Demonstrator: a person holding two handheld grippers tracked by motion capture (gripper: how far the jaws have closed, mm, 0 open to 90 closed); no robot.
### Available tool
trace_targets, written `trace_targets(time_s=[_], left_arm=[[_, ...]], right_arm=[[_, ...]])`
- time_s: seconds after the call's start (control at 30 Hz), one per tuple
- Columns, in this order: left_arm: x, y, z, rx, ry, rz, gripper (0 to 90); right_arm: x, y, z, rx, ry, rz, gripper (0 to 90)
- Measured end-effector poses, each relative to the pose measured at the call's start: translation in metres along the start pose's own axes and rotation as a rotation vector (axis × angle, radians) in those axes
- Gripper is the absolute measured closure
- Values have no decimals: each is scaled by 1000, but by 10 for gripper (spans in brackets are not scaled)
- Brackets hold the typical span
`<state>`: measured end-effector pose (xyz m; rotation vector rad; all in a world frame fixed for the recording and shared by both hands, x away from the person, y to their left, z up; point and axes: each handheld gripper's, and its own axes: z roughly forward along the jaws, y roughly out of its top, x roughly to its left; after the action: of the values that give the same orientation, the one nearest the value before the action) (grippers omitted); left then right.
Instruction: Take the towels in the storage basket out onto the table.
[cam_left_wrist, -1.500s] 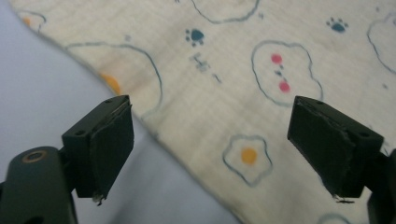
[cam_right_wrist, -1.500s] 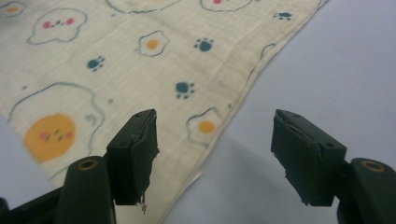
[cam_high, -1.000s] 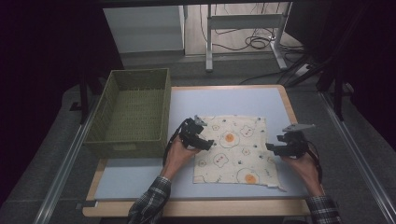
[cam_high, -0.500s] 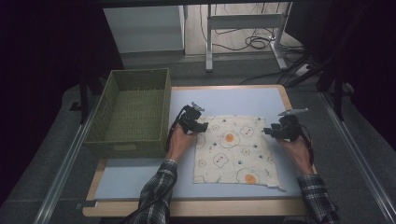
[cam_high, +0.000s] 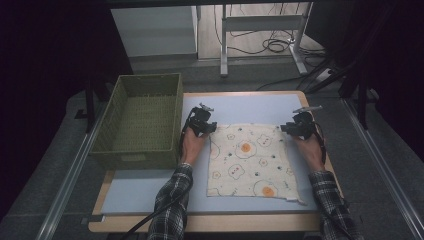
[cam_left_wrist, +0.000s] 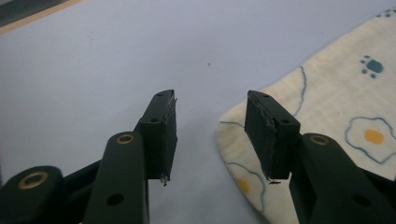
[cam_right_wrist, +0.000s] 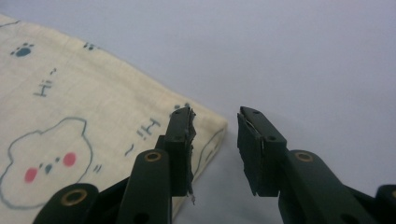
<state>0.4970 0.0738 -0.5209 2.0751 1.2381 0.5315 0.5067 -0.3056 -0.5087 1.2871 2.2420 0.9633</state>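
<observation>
Cream cloth printed with fried eggs, paw marks and small cartoon faces lies flat on the pale blue desk, a little right of centre, as a person in plaid sleeves works at its two far corners with a pair of hand-held tongs. The left tongs sit at the cloth's far left corner; in the left gripper view their jaws have just been closing yet stand apart, one jaw over bare desk, the other over the rounded corner of the cloth, with the hem lying in the gap and neither pad pressing on it. The right tongs sit at the far right corner; in the right gripper view their jaws have likewise just been closing and are spread, the corner of the cloth reaching into the gap between them, one jaw above the fabric and the other above the desk, nothing pinched. A green woven basket stands just beside the desk's left edge, near the left hand and apart from the cloth.
</observation>
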Motion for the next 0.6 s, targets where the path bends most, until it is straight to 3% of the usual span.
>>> trace_targets(time_s=[0.37,0.4,0.43,0.47,0.6], left_arm=[[0,-7,11,10,-39,34,554],[-1,-7,12,6,-67,33,572],[-3,-8,12,2,-84,42,657],[-5,-8,12,1,-90,46,657],[-9,-6,11,17,-129,45,856]], right_arm=[[3,7,15,53,-36,-70,669],[2,7,15,57,-28,-67,682],[2,8,15,59,-10,-64,741],[2,8,15,59,-10,-64,741],[4,11,16,80,18,-52,862]])
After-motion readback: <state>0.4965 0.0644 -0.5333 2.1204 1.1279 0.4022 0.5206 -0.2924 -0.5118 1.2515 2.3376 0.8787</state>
